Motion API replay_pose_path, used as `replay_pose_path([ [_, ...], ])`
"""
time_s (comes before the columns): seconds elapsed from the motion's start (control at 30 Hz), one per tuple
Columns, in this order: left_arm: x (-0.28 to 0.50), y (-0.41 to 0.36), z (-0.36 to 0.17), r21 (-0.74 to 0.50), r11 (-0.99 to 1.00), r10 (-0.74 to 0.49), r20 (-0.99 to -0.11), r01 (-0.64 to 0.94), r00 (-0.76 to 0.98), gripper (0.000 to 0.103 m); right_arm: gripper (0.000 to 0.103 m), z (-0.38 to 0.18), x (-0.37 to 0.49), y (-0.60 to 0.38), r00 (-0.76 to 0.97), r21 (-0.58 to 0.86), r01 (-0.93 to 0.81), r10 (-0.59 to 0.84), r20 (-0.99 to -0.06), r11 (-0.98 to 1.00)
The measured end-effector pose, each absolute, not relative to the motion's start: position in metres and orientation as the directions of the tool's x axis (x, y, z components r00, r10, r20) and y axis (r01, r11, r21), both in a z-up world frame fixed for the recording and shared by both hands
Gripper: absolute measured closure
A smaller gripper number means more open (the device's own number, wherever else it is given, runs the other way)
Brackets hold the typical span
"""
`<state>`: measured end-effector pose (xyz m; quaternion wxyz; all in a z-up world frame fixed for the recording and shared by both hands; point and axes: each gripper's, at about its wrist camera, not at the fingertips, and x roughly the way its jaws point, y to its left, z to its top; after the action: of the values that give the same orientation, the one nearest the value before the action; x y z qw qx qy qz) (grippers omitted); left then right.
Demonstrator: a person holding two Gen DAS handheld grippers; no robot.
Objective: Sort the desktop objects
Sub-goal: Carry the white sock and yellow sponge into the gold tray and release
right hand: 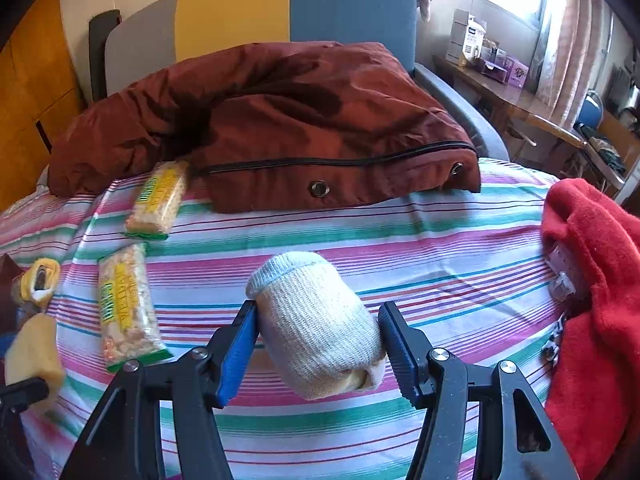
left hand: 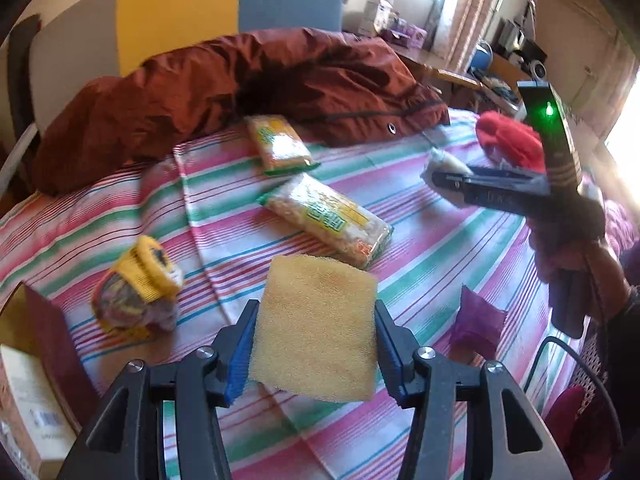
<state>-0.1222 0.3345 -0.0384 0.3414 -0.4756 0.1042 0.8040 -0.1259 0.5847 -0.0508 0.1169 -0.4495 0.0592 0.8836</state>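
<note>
The left tongs (left hand: pixel 316 344) are clenched on a square yellow foam sponge (left hand: pixel 316 328), both blue pads pressing its edges, and the sponge hangs clear above the striped pink, green and white cloth (left hand: pixel 420 264) that covers the table. The right tongs (right hand: pixel 318 338) grasp a rolled-up white knitted sock (right hand: pixel 316 320) between their pads, with a yellow inner layer showing at its lower end; it too is lifted off the cloth. In the left wrist view the right tongs appear at the far right, held by a person's hand (left hand: pixel 568 240), with the sock's tip just visible. Beyond the sponge on the cloth lie two clear-wrapped yellow-and-green snack bars (left hand: pixel 328 220), one behind the other, near but apart. To the left sits a bundled yellow-banded sock roll (left hand: pixel 136 288), and at the left edge a cardboard box (left hand: pixel 32 392) with a dark red flap. To the right of the sponge lies a small purple packet (left hand: pixel 476 320). A rust-brown zipped jacket (right hand: pixel 272 128) is heaped at the far side of the cloth, and a red fleece cloth (right hand: pixel 592 300) lies at the right.
</note>
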Motion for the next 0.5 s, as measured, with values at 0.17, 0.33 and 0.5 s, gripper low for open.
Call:
replay_pose_path([
  [0.17,-0.114,0.312,-0.022,-0.155,-0.775,0.454,-0.811,-0.613,-0.369,0.049,0.042,-0.042,-0.125,0.571,-0.570,0.016,-0.231,0.122,-0.813,-0.973],
  [0.33,-0.107,0.287,-0.008,-0.166,-0.805,0.456,-0.787,-0.569,-0.416,0.049,0.042,-0.030,-0.124,0.550,-0.573,0.036,-0.192,0.083,-0.815,-0.981],
  [0.5,-0.101,0.261,0.001,-0.167,-0.841,0.438,-0.768,-0.515,-0.467,0.049,0.042,-0.017,-0.121,0.514,-0.590,0.070,-0.134,0.023,-0.807,-0.989],
])
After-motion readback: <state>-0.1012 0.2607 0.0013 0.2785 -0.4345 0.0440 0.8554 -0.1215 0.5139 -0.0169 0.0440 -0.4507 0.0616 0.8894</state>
